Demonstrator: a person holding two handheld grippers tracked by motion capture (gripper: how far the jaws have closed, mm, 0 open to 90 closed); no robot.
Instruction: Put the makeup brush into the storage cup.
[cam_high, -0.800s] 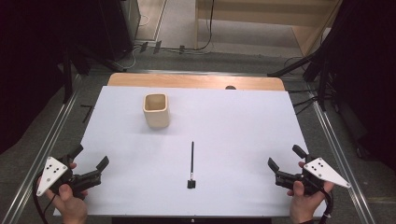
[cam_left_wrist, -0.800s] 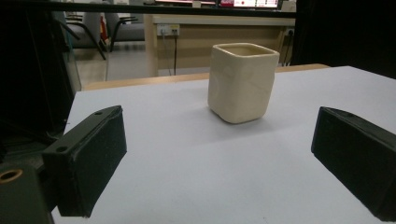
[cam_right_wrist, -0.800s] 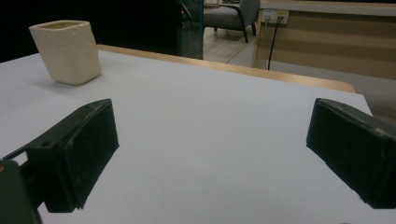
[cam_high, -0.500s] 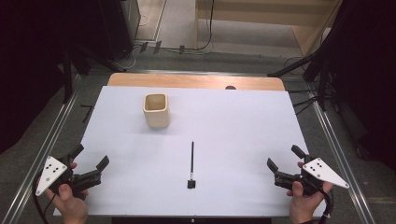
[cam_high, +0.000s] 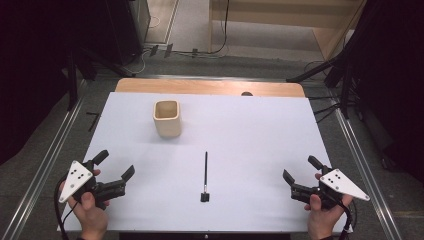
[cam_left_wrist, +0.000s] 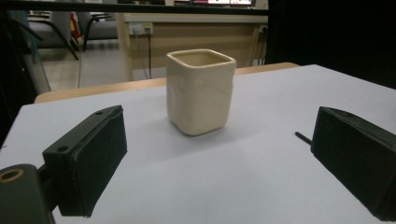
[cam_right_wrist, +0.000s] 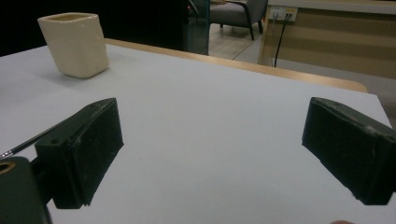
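Lying lengthwise, brush points its head nearward, handle toward cup; both jaws wide, empty.

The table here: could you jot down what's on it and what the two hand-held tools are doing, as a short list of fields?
surface: white sheet over a wooden table
cup: cream square-sided cup, upright, at the far left of the sheet
tool on sheet: thin black brush lying flat near the middle, its head toward the person
left gripper: held at the near left corner, jaws open, holding nothing
right gripper: held at the near right corner, jaws open, holding nothing
contact: neither gripper touches the cup or brush
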